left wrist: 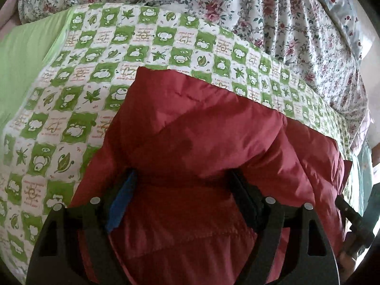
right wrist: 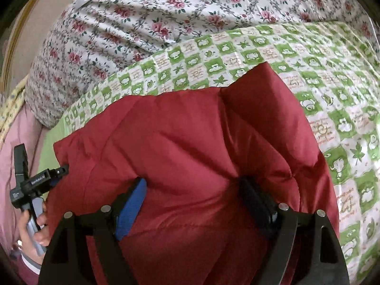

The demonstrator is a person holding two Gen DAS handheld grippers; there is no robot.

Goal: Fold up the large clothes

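Note:
A puffy dark red quilted jacket (left wrist: 201,137) lies bunched on a green and white checked bed cover (left wrist: 71,99). In the left wrist view my left gripper (left wrist: 182,185) has its jaws wide apart and a thick fold of the jacket fills the gap between the blue pad and the black finger. In the right wrist view the jacket (right wrist: 190,142) also bulges between the spread fingers of my right gripper (right wrist: 192,190). The other gripper (right wrist: 30,185), held in a hand, shows at the left edge of that view.
A white duvet (left wrist: 273,11) with a red flower print is heaped behind the jacket; it also shows in the right wrist view (right wrist: 142,23). The checked cover (right wrist: 332,106) stretches out to the right. A pink sheet (right wrist: 14,142) lies at the left.

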